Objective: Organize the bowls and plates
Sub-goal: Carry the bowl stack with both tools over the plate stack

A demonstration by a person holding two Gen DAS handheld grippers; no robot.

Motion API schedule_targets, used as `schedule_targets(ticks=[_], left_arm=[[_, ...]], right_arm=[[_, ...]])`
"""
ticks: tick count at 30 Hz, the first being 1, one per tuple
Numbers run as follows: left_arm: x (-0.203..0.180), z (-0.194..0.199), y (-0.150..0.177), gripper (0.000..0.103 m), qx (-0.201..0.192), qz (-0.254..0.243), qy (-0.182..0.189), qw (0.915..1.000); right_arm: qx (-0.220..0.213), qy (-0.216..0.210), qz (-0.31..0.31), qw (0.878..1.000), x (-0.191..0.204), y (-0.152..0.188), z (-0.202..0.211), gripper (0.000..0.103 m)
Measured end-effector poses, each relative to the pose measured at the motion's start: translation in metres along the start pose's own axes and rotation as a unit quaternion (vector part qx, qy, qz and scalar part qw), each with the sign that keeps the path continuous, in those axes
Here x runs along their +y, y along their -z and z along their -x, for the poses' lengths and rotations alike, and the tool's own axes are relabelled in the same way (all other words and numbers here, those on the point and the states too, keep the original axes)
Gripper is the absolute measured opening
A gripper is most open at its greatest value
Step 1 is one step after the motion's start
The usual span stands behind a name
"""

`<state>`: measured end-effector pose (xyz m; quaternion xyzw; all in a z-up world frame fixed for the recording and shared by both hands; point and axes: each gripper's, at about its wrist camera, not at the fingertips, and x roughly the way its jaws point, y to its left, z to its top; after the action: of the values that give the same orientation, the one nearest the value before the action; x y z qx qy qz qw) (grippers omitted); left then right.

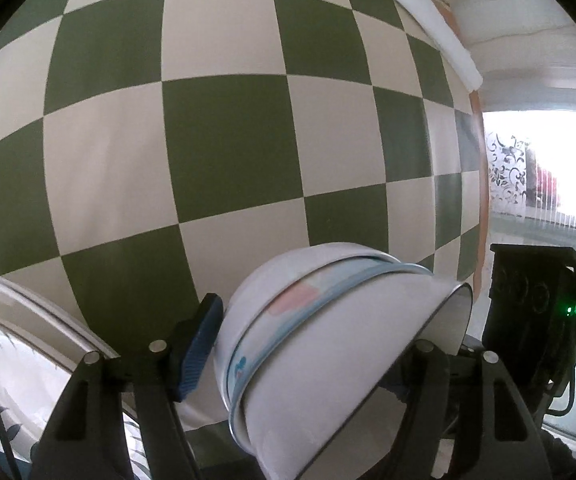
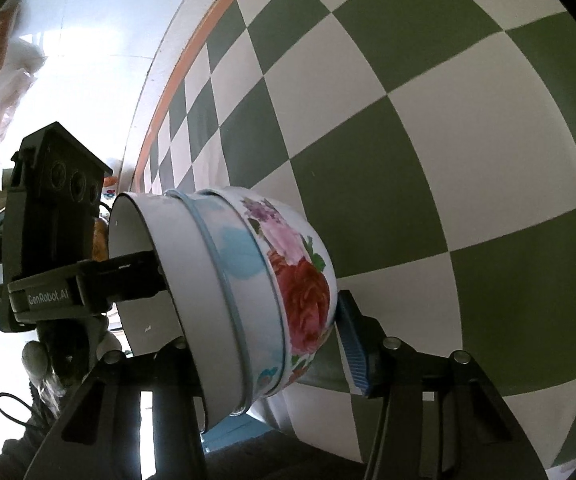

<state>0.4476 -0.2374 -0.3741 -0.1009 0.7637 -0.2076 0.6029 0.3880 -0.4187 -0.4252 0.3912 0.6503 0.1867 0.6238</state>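
A stack of nested white enamel bowls [image 1: 328,340] with flower prints lies on its side between both grippers, above the green-and-white checkered tablecloth [image 1: 207,140]. My left gripper [image 1: 312,344] is shut on the stack, its blue pad [image 1: 197,344] against the bowls' bottom and its other finger inside the rim. In the right wrist view the same stack [image 2: 247,292] shows a red rose. My right gripper [image 2: 263,344] is shut on it too, with its blue pad [image 2: 352,344] on the bottom. The left gripper's finger [image 2: 119,272] reaches into the bowl mouth.
A glass plate [image 1: 19,344] with a leaf pattern lies at the lower left of the left wrist view. The table's orange edge [image 1: 476,160] runs along the right, with a bright window beyond. A white paper roll [image 1: 428,20] lies near that edge.
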Motion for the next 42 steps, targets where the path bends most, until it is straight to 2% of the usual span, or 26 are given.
schedule_targets(ticks=[9,19,31,37,42], left_arm=[[0.002,0.022,0.006,0.068,-0.019,0.019,-0.003,0.9996],[0.018,0.071,0.023,0.068,-0.048,0.035,-0.001,0.9983],[0.085,0.113,0.057,0.068,-0.055,0.05,-0.013,0.9971],[0.127,0.116,0.071,0.068,-0.052,0.074,-0.003,0.9959],[0.147,0.111,0.075,0.068,-0.049,0.092,0.008,0.9946]], right_arm=[[0.024,0.001,0.013,1.0,0.018,-0.015,0.005,0.051],[0.028,0.001,0.051,0.998,0.073,-0.016,0.003,0.05],[0.048,-0.005,0.067,0.997,0.144,0.009,-0.059,0.05],[0.068,0.004,0.073,0.995,0.16,0.024,-0.091,0.05],[0.083,0.016,0.077,0.993,0.169,0.029,-0.116,0.05]])
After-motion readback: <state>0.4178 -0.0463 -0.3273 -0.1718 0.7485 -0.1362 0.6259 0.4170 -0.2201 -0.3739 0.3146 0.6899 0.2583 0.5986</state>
